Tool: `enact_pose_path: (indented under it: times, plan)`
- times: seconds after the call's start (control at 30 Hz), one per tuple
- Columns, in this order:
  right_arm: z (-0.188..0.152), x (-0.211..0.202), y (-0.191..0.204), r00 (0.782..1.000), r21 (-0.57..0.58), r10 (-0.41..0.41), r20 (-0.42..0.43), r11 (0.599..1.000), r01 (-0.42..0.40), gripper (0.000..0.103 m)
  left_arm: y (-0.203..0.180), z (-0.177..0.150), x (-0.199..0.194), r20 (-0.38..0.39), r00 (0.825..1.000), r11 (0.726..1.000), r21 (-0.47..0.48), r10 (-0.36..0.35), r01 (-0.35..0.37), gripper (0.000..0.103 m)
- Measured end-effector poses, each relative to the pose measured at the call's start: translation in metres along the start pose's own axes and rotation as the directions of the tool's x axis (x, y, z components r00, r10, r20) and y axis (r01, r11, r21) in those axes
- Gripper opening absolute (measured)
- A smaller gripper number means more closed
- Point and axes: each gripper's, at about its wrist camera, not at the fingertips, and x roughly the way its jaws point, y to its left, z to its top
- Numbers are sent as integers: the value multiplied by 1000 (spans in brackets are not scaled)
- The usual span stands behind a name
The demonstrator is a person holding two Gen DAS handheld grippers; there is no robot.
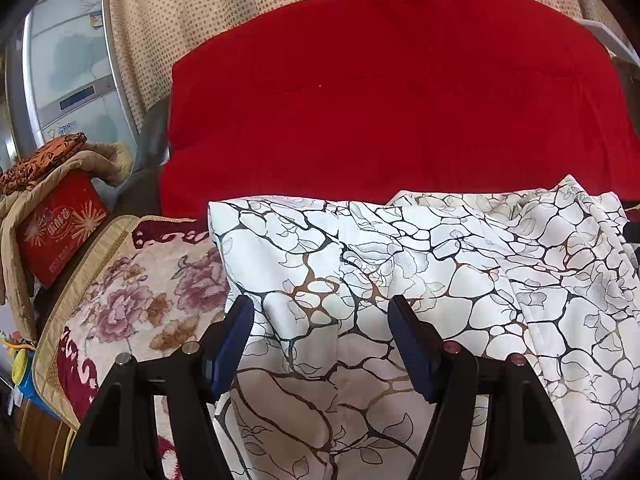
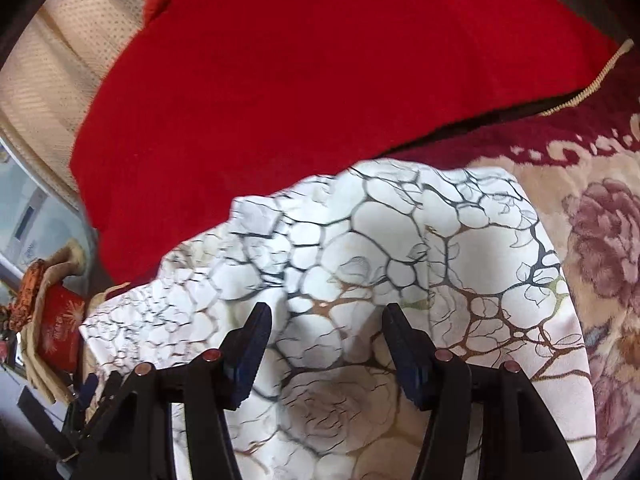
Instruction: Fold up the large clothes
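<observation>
A large white garment (image 1: 420, 280) printed with black and brown vein lines lies spread on a floral blanket (image 1: 132, 292). My left gripper (image 1: 320, 304) is open, its blue-padded fingers apart just above the cloth near its left part, holding nothing. In the right wrist view the same garment (image 2: 380, 264) lies bunched with its far edge against the red quilt. My right gripper (image 2: 326, 312) is open above the garment's middle, empty. The left gripper's black body (image 2: 92, 408) shows at the lower left of the right wrist view.
A folded red quilt (image 1: 400, 100) lies behind the garment, also in the right wrist view (image 2: 300, 80). A red box (image 1: 60, 228) under beige cloth stands at the left, with a grey cabinet (image 1: 76, 68) behind. The floral blanket (image 2: 600, 240) extends right. A dotted curtain (image 1: 200, 12) hangs at the back.
</observation>
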Motion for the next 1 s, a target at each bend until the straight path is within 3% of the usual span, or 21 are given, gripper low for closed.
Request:
enact_pose_path:
  times: [0.17,0.27,0.4,0.47,0.6,0.73,0.8,0.87,1.0]
  plan:
    - [-10,-15,26,994,-90,101,30,991,-98,62,3,0,-2,7,1000,1000,-2,9,-9,70]
    - [-19,-14,45,990,-157,140,5,978,-138,62,7,0,-2,4,1000,1000,-4,13,-13,70]
    - [-37,0,62,991,-223,121,-65,966,-132,62,11,-2,-1,-20,1000,1000,-2,13,-13,70]
    - [-45,13,67,994,-267,53,-93,961,-76,62,13,-4,5,-64,998,1000,-1,-1,1,75]
    - [-57,9,84,999,-363,-25,-36,932,11,63,17,-13,18,-155,988,1000,3,-10,11,77]
    - [-70,-8,104,998,-427,-39,40,903,53,63,23,-12,0,-68,998,1000,1,-11,11,77]
    - [-76,-21,113,989,-479,-85,118,868,131,63,25,-11,-8,-35,999,1000,-3,-13,12,77]
    - [-81,-28,124,976,-528,-116,183,826,198,63,26,-10,-10,-23,1000,1000,-4,-12,12,77]
    - [-87,-38,133,960,-554,-134,245,793,252,63,26,-9,-12,-22,1000,1000,0,-2,2,77]
